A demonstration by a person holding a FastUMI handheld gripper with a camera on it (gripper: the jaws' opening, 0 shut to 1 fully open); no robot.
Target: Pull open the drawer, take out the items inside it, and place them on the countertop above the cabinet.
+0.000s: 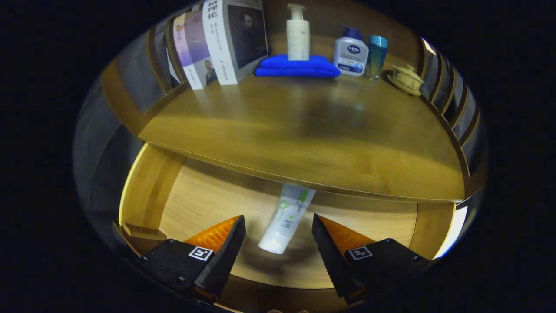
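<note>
The wooden drawer (150, 191) stands pulled open below the countertop (304, 130). A white tube with green print (284, 219) lies on the drawer floor, its far end hidden under the countertop's front edge. My gripper (278, 234) hangs open over the drawer, and the tube's near end lies in the gap between the two fingers. Neither finger touches the tube.
At the back of the countertop lie a folded blue cloth (297, 66) with a white pump bottle (298, 34) on it, a white and blue bottle (350, 53), a slim teal bottle (376, 55), a lidded teacup (406, 79) and upright books (221, 41). Slatted rails flank both sides.
</note>
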